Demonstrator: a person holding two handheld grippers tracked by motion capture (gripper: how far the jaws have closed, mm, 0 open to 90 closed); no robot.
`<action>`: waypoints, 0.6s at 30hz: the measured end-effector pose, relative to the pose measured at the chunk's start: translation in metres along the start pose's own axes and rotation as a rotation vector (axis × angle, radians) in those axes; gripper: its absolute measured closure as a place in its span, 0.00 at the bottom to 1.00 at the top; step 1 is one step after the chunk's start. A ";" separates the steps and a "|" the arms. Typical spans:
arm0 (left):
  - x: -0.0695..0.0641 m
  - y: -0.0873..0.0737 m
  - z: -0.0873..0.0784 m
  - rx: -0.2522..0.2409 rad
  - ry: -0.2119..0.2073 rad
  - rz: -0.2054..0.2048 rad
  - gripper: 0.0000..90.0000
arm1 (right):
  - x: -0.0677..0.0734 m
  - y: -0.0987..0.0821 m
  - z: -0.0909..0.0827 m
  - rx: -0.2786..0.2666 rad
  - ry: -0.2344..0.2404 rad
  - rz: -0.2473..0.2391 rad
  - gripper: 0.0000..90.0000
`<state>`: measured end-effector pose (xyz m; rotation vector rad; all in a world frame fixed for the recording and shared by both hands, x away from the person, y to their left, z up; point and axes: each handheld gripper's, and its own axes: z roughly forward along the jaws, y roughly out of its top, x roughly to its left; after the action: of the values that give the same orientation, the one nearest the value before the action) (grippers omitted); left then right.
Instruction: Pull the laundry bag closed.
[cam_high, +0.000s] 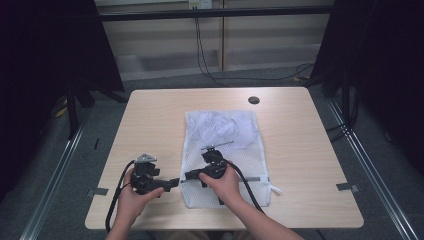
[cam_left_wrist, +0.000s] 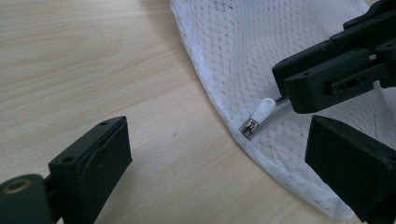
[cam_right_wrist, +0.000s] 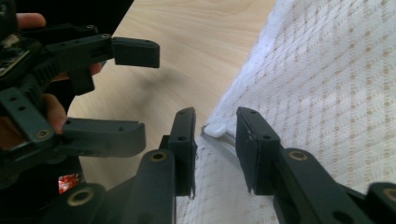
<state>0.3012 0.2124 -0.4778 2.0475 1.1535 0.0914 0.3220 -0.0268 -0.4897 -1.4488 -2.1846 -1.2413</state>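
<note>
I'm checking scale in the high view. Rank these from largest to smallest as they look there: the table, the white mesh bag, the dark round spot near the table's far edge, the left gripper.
1. Table
2. White mesh bag
3. Left gripper, plainly smaller than the bag
4. Dark round spot

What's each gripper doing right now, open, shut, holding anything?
Left gripper: jaws wide open, holding nothing, at the mesh bag edge.
Right gripper: jaws part open around the zipper pull, not gripping it yet.
</note>
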 end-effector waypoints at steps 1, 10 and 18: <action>0.000 0.000 0.000 0.003 0.003 0.002 0.07 | 0.000 0.000 0.000 0.000 0.000 0.000 0.78; 0.002 -0.003 0.000 0.004 0.002 -0.006 0.09 | 0.001 0.001 0.009 0.011 -0.003 0.021 0.81; 0.004 -0.003 -0.001 0.013 0.009 -0.001 0.09 | 0.002 0.001 0.012 0.020 -0.010 0.028 0.85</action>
<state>0.3007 0.2166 -0.4805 2.0601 1.1627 0.0927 0.3247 -0.0161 -0.4950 -1.4757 -2.1695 -1.2022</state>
